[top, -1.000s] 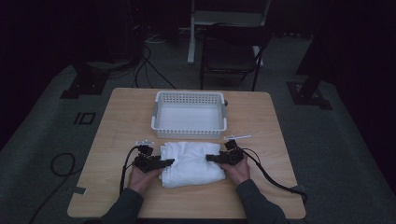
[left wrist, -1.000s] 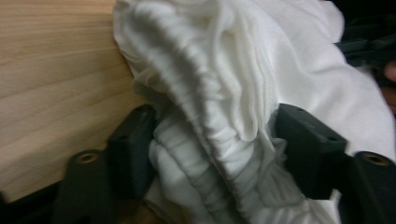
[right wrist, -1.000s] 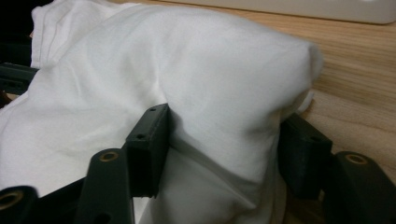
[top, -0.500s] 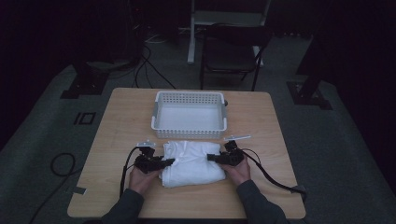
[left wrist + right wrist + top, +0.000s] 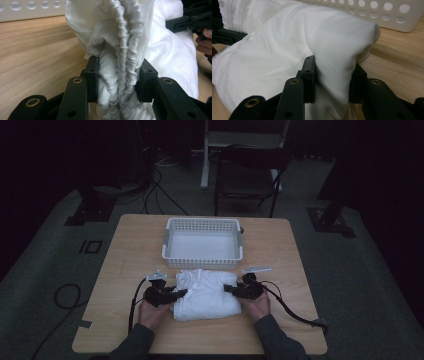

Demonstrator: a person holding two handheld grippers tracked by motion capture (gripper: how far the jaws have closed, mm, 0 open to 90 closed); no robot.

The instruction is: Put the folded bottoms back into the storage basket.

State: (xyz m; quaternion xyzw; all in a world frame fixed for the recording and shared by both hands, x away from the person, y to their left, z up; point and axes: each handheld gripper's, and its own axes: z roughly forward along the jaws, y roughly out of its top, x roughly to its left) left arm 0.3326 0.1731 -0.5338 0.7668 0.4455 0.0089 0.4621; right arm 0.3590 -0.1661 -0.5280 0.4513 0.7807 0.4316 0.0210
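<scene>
Tools (image 5: 181,293) (image 5: 229,289) two, pinching one white cloth (image 5: 206,292), one basket (image 5: 202,262)

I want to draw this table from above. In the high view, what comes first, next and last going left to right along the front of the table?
Left tongs → white cloth → right tongs. Both tongs are shut on the cloth, one at each end.

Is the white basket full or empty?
Empty. The high view shows the white basket with a bare floor inside; the folded white cloth lies on the table in front of it.
</scene>
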